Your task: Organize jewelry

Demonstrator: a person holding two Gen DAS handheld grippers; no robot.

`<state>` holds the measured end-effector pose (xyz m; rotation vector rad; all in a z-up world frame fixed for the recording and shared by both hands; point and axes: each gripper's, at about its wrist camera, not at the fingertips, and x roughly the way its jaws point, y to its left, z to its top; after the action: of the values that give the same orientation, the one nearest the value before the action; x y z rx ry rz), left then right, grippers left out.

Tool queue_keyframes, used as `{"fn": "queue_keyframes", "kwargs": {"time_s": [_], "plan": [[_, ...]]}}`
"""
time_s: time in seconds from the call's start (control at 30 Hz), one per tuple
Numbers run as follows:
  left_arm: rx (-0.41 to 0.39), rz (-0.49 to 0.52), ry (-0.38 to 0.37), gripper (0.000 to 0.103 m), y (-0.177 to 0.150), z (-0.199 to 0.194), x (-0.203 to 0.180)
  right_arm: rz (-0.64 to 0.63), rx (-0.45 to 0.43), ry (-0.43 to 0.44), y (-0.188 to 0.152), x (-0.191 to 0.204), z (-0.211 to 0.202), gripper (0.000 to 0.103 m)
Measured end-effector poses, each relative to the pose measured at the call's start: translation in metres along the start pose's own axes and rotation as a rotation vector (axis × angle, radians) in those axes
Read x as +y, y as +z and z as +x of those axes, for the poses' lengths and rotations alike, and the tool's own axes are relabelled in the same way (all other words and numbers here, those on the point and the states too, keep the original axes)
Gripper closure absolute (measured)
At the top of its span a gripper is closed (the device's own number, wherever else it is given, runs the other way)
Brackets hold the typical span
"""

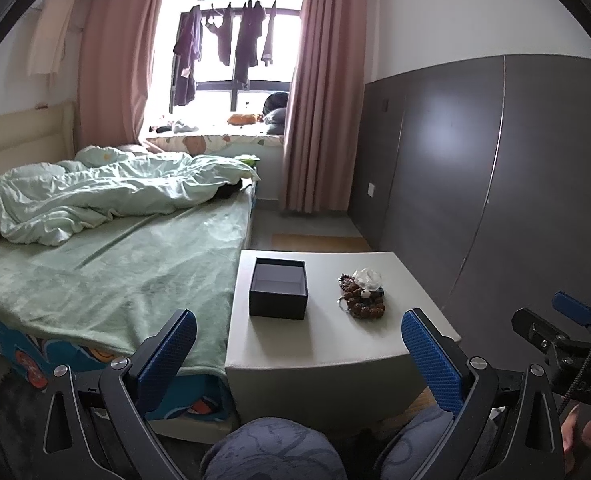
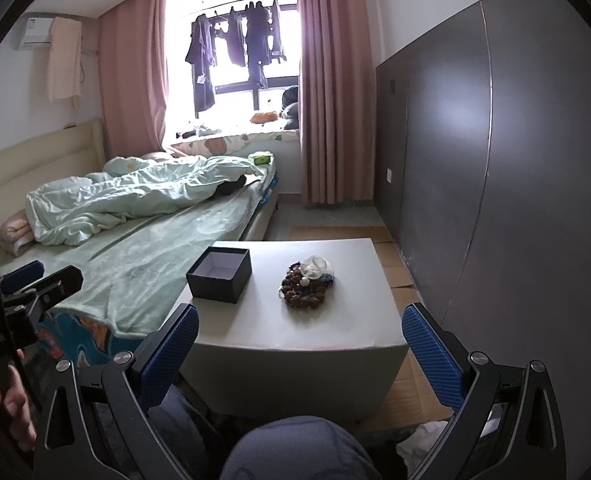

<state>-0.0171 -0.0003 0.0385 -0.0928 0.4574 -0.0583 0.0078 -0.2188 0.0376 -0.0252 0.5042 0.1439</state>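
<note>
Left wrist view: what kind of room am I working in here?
Most likely a home bedroom: an unmade bed with a green quilt, pink curtains, and laundry hanging at the window.

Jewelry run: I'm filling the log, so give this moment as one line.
stage: start | left tool: open, empty | right tool: open, empty | box: open, empty | jewelry: heaped on table, right of box

Ahead of the two grippers: one open dark-blue square cardboard box [image 1: 278, 294], one pile of brown beaded jewelry [image 1: 362, 295], one white low table [image 1: 327, 340].
</note>
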Motion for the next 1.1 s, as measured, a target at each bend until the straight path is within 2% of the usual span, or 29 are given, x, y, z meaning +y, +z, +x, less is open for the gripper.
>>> {"fn": "queue_keyframes", "kwargs": {"time_s": [0.33,0.53,0.67,0.9,1.1], "plan": [[0.029,0.005,-0.021,0.0,0.014,0.039,-0.002,0.021,0.017,-0.007,0.008,-0.009,0.03,0.001],[0.054,0.009,-0.037,0.0,0.02,0.074,-0.006,0.065,0.046,-0.005,0.013,-0.032,0.061,0.001],[0.083,0.021,-0.068,0.0,0.025,0.103,-0.012,0.086,0.057,-0.014,0.014,-0.041,0.079,0.001],[0.151,0.076,-0.122,0.0,0.029,0.155,-0.03,0.154,0.05,-0.079,0.016,-0.07,0.111,0.001],[0.213,0.102,-0.182,0.003,0.027,0.196,-0.047,0.202,0.09,-0.103,0.011,-0.093,0.138,0.001]]}}
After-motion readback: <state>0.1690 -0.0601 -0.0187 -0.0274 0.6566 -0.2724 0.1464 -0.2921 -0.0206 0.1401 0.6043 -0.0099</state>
